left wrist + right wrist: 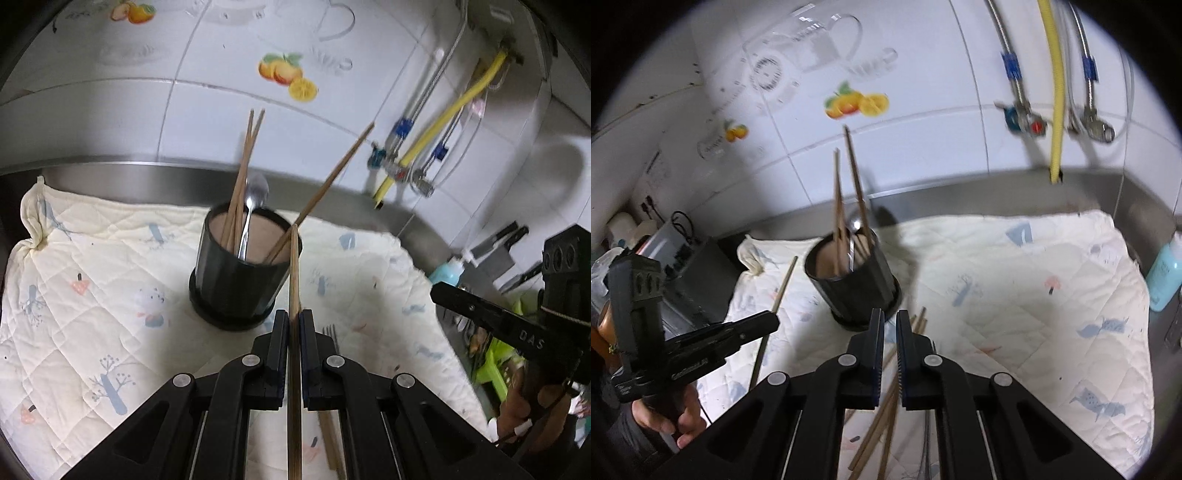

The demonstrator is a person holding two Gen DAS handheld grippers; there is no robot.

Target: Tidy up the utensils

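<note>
A black ribbed utensil holder (240, 273) (857, 284) stands on a cream quilted cloth (92, 295) (1034, 295). It contains several chopsticks and a metal spoon (255, 199). My left gripper (294, 314) is shut on a single wooden chopstick (294, 266), whose tip points at the holder's near rim. In the right wrist view the left gripper (774, 319) holds that chopstick (783, 284) above the cloth's left part. My right gripper (890, 321) (439, 291) is shut with nothing between its pads. Loose chopsticks (882, 417) and a fork (330, 332) lie on the cloth beneath it.
A steel counter rim and a white tiled wall run behind the cloth. A yellow hose (1054, 110) and valves hang on the wall. A blue bottle (1167, 273) stands at the cloth's right edge, knives (495, 251) beyond it. A dark box (701, 266) sits left.
</note>
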